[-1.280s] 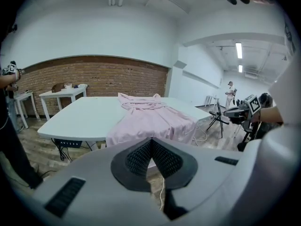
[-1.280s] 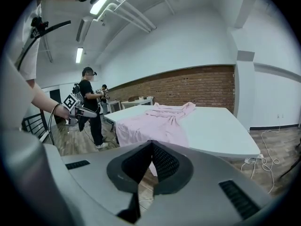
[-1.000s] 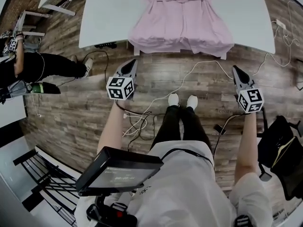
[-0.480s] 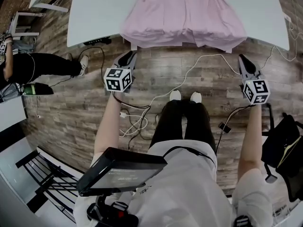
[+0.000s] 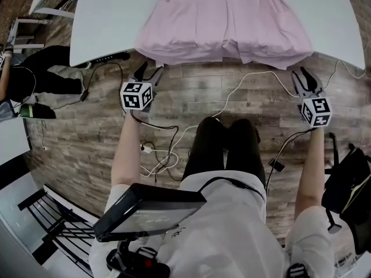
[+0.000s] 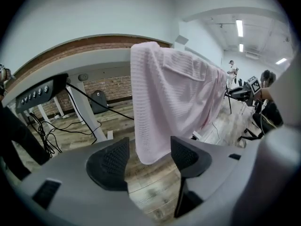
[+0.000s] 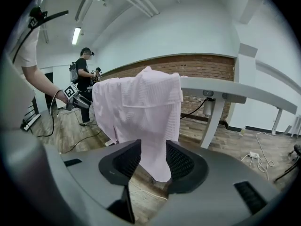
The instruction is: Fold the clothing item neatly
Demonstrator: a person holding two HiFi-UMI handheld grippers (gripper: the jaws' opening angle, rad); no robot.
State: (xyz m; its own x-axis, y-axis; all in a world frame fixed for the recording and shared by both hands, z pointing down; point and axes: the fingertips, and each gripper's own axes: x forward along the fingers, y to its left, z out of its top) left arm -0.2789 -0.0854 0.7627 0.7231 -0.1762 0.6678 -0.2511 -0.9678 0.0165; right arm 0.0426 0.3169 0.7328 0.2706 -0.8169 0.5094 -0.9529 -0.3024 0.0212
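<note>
Both grippers have dropped and moved forward, from over the open floor to the near edge of the table (image 5: 104, 16). The left gripper (image 5: 149, 71), shut a second ago, has just been opening; its jaws now stand wide, with the left hem corner of the garment (image 5: 223, 22) hanging between them. The right gripper (image 5: 306, 80), also shut before, has just been opening part way, with the right hem corner between its jaws. Table and garment now sit lower in the head view.
</note>
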